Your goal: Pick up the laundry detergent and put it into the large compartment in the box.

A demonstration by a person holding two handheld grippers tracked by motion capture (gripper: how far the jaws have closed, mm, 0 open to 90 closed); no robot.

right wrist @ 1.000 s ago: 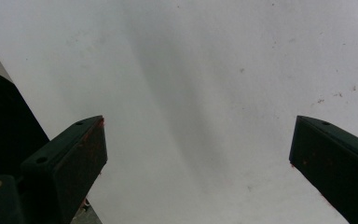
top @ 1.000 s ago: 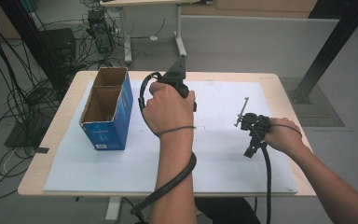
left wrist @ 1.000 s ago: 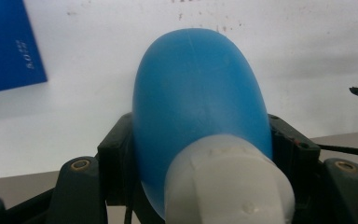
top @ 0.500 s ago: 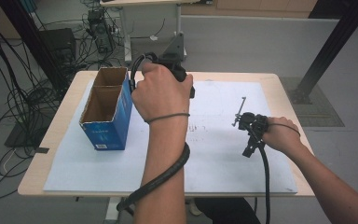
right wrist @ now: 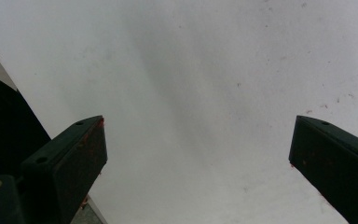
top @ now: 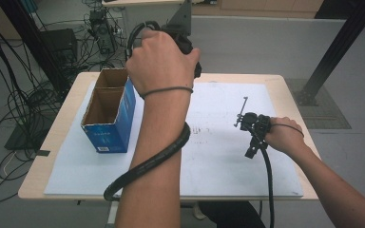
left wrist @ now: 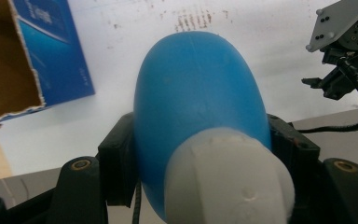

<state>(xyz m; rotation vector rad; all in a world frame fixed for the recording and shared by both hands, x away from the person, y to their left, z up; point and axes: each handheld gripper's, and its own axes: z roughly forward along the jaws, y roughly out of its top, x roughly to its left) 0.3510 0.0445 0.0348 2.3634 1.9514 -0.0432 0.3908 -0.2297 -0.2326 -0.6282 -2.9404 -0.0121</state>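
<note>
Since the earlier frames the left hand [top: 164, 61] has risen well off the sheet: a second ago it sat low over the middle of the table, and now it is held high, near the far edge, just right of the box. The right hand [top: 285, 135] has kept its place at the right side.

In the left gripper view the left gripper [left wrist: 200, 140] pinches a blue bulb [left wrist: 198, 112] with a white cap [left wrist: 228, 182]; the black pads [left wrist: 116, 163] press on both flanks of the blue body, and the white end points toward the camera. The bulb hangs in the air above the white sheet [left wrist: 270, 56], clear of it. To its left in that view stands the blue cardboard box [left wrist: 51, 51], its open brown inside showing at the corner. In the high view the hand itself covers the bulb, so only the black gripper body and its looping cable [top: 147, 164] can be made out there.

The right gripper [top: 247, 118] rests low on the right part of the sheet, well apart from the box [top: 107, 116]. In the right gripper view its jaws stand spread wide with nothing but the sheet [right wrist: 191, 93] between them.

The wooden table [top: 64, 118] carries the sheet and the box at its left.
</note>
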